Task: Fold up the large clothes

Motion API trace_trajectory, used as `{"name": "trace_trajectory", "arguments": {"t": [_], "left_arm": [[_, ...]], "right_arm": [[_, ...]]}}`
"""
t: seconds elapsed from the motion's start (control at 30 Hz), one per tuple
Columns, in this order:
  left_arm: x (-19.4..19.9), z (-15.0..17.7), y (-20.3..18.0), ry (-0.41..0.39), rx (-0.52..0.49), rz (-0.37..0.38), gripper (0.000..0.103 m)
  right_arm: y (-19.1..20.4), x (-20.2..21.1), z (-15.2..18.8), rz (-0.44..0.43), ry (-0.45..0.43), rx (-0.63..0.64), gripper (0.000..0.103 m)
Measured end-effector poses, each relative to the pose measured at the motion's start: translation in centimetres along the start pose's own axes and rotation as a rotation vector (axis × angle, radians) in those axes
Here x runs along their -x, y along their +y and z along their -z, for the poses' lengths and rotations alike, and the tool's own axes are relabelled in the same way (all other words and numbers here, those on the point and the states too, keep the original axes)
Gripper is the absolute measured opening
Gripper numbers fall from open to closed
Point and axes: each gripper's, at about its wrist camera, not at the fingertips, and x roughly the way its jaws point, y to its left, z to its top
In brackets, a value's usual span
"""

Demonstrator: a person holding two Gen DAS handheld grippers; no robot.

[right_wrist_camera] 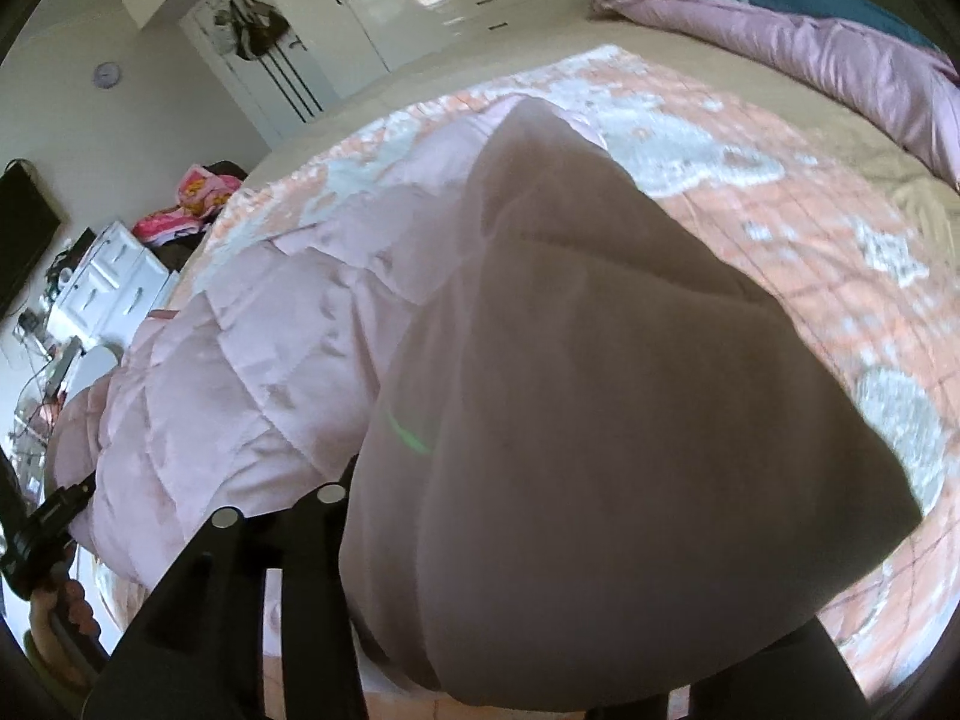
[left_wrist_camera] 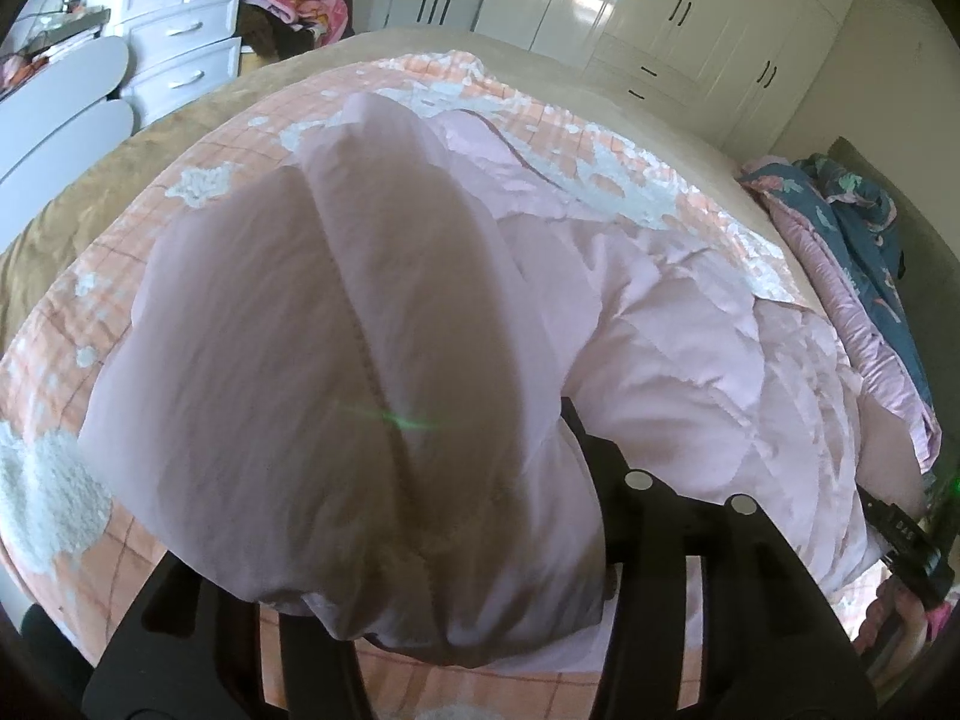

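A pale pink quilted jacket (left_wrist_camera: 690,324) lies on a bed over a peach and white blanket (left_wrist_camera: 198,168). My left gripper (left_wrist_camera: 420,588) is shut on a bulging fold of the jacket (left_wrist_camera: 336,360), which is lifted and covers the fingertips. My right gripper (right_wrist_camera: 528,600) is shut on another fold of the same jacket (right_wrist_camera: 600,396), also lifted close to the lens. The rest of the jacket (right_wrist_camera: 252,372) sags between the two grippers. The right gripper's body shows at the right edge of the left wrist view (left_wrist_camera: 912,546).
A tan bedsheet (left_wrist_camera: 120,180) lies under the blanket. A teal and pink duvet (right_wrist_camera: 810,30) is heaped at the head of the bed. A white drawer unit (left_wrist_camera: 180,30) and white wardrobes (left_wrist_camera: 660,6) stand beyond the bed.
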Motion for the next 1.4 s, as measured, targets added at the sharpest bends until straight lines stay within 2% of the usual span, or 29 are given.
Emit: {"name": "trace_trajectory", "arguments": {"t": [0.1,0.2,0.27,0.63,1.03,1.1,1.13,1.23,1.27,1.4], "left_arm": [[0.1,0.2,0.2,0.005,-0.002,-0.001,0.042],[0.2,0.5,0.4,0.014,-0.001,0.008,0.044],[0.2,0.5,0.7,0.021,0.004,0.013,0.046],[1.2,0.6,1.4,0.043,0.027,0.028,0.056],[4.5,1.7,1.8,0.033,0.019,0.018,0.07],[5.2,1.8,1.8,0.029,0.017,0.019,0.075],[5.7,1.9,1.8,0.025,0.016,0.023,0.076],[7.0,2.0,1.6,0.01,0.006,0.03,0.08],[7.4,2.1,1.6,0.001,0.002,0.024,0.084],[10.1,1.9,0.9,-0.065,-0.023,0.03,0.084]], "right_arm": [[-0.1,0.0,0.3,0.001,0.007,-0.016,0.049],[-0.2,0.3,0.6,0.014,0.013,-0.032,0.056],[-0.3,0.5,0.7,0.024,0.017,-0.041,0.066],[-0.8,3.0,2.0,0.041,0.004,-0.05,0.089],[-1.1,8.3,3.3,0.057,-0.097,-0.04,0.093],[-1.0,9.6,3.7,0.047,-0.12,-0.034,0.093],[-1.0,10.2,3.9,0.045,-0.131,-0.031,0.097],[-0.5,12.2,4.4,0.034,-0.163,-0.013,0.099],[-0.4,12.7,4.5,0.032,-0.171,-0.006,0.099],[0.6,15.0,4.9,0.024,-0.214,0.027,0.099]]}}
